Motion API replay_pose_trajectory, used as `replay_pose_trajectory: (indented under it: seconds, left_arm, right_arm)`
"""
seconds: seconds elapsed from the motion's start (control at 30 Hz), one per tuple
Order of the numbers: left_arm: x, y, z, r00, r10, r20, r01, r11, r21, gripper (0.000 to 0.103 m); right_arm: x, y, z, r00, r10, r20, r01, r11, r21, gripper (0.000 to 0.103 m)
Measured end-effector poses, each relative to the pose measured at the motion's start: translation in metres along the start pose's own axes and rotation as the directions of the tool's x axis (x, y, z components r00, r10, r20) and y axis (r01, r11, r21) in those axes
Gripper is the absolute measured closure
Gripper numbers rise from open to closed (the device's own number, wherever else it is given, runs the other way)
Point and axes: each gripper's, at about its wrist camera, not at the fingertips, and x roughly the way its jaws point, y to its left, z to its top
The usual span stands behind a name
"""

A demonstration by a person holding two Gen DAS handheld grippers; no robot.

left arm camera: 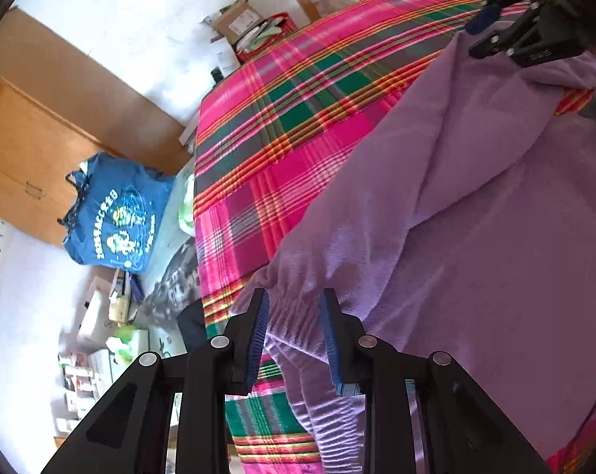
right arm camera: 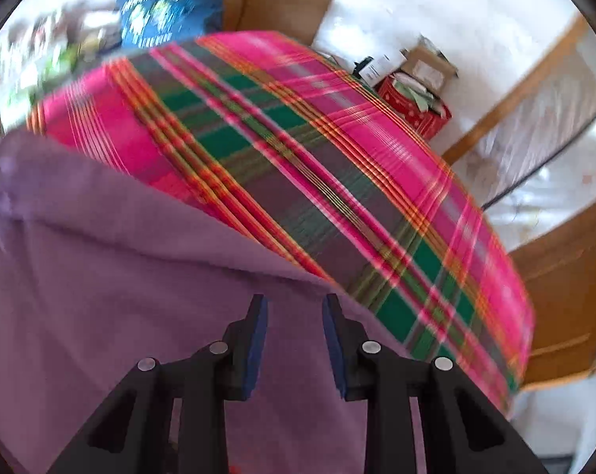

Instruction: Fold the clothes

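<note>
The lilac fleece garment (left arm camera: 475, 205) fills my lower right frame, spread on the pink plaid cloth (left arm camera: 282, 118). My left gripper (left arm camera: 294, 308) straddles its gathered cuff (left arm camera: 298, 292), jaws spread; right gripper (right arm camera: 295, 308) hovers above fleece, jaws spread.

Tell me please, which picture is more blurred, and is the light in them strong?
Right wrist view: clearly blurred, the plaid cloth and blue bag smeared. Left wrist view: sharp, the purple garment shows its texture. Both: bright light, fisheye bending at the edges.
</note>
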Motion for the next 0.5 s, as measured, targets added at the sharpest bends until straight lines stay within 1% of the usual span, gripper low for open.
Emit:
replay_pose_trajectory:
  seconds: [0.07,0.1,0.17,0.2,0.27,0.3,0.4,0.5]
  left_arm:
    - [-0.005,-0.003,-0.001,0.999,0.024,0.037,-0.025,0.999,0.027,0.075]
    - [-0.005,-0.005,-0.002,0.997,0.055,0.048,-0.057,0.998,0.038,0.075]
    - [0.002,-0.005,-0.003,0.997,0.069,0.031,-0.071,0.996,0.054,0.075]
    - [0.006,-0.006,-0.003,0.997,0.076,0.022,-0.077,0.995,0.061,0.075]
    - [0.011,-0.004,-0.002,0.996,0.084,0.009,-0.084,0.995,0.058,0.075]
    - [0.013,-0.002,-0.001,0.996,0.088,0.003,-0.088,0.995,0.056,0.073]
    - [0.021,0.001,0.000,0.995,0.099,-0.016,-0.099,0.994,0.051,0.073]
    - [0.025,0.017,0.003,0.995,0.094,-0.028,-0.094,0.995,-0.019,0.073]
  right_arm:
    - [0.006,0.000,-0.003,1.000,-0.021,0.010,0.022,0.999,-0.037,0.074]
    - [0.008,-0.002,-0.003,1.000,-0.020,0.016,0.020,0.999,-0.037,0.073]
    - [0.011,-0.005,-0.002,0.999,-0.012,0.029,0.013,1.000,-0.028,0.069]
    - [0.013,-0.005,-0.001,0.999,-0.007,0.035,0.008,1.000,-0.024,0.064]
    - [0.015,-0.006,0.002,0.999,0.000,0.053,0.002,1.000,-0.029,0.063]
    - [0.016,-0.005,0.003,0.998,0.002,0.062,0.000,0.999,-0.037,0.063]
    - [0.019,-0.004,0.008,0.997,0.015,0.072,-0.011,0.998,-0.056,0.063]
    - [0.022,-0.008,0.011,0.996,0.042,0.074,-0.038,0.998,-0.055,0.063]
